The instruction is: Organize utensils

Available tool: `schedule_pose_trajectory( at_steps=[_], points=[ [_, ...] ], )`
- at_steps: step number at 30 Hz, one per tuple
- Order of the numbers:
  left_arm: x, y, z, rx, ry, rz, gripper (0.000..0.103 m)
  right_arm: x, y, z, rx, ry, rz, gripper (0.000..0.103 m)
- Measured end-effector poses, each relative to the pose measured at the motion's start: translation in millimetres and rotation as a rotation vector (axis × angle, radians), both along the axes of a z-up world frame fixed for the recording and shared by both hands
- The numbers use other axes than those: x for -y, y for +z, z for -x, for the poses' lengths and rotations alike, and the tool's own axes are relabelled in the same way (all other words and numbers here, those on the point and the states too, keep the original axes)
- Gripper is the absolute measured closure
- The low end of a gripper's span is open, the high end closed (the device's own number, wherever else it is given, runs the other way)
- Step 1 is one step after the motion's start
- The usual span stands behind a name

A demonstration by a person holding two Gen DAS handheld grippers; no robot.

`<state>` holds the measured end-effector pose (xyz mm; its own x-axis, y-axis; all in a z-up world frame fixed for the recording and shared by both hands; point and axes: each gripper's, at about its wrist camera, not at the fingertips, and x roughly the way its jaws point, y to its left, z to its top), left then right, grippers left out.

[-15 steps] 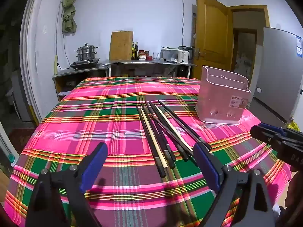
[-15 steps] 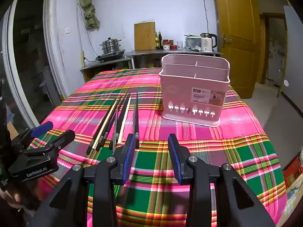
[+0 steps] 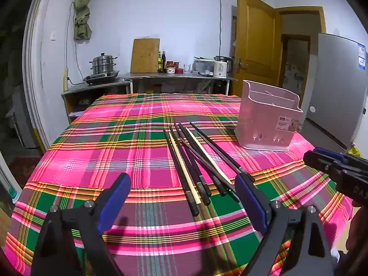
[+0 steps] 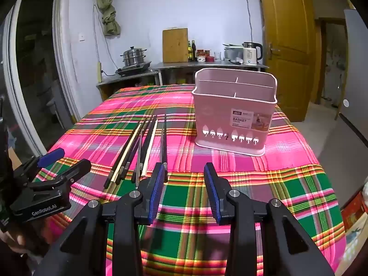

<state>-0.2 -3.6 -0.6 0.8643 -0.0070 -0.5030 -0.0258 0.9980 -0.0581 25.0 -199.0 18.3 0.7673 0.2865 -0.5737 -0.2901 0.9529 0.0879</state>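
With both the left claw (image 3: 181, 197) and right claw (image 4: 184, 184) released and empty, the chopsticks (image 4: 140, 149) lie loose on the counter (image 4: 276, 184) beside the pink basket (image 4: 234, 112), so pinching one near its end seems wisest.

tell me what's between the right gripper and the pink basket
Nothing: in the right wrist view only bare plaid tablecloth separates the open right gripper from the pink basket.
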Motion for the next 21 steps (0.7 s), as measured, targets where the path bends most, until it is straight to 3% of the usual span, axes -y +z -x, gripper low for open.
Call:
schedule_pose_trajectory(
  at_steps=[21],
  points=[
    [-2.4, 4.1, 0.4, 0.007, -0.01, 0.005, 0.01, 1.3, 4.5, 0.6, 0.01, -0.002, 0.007, 0.066]
  ],
)
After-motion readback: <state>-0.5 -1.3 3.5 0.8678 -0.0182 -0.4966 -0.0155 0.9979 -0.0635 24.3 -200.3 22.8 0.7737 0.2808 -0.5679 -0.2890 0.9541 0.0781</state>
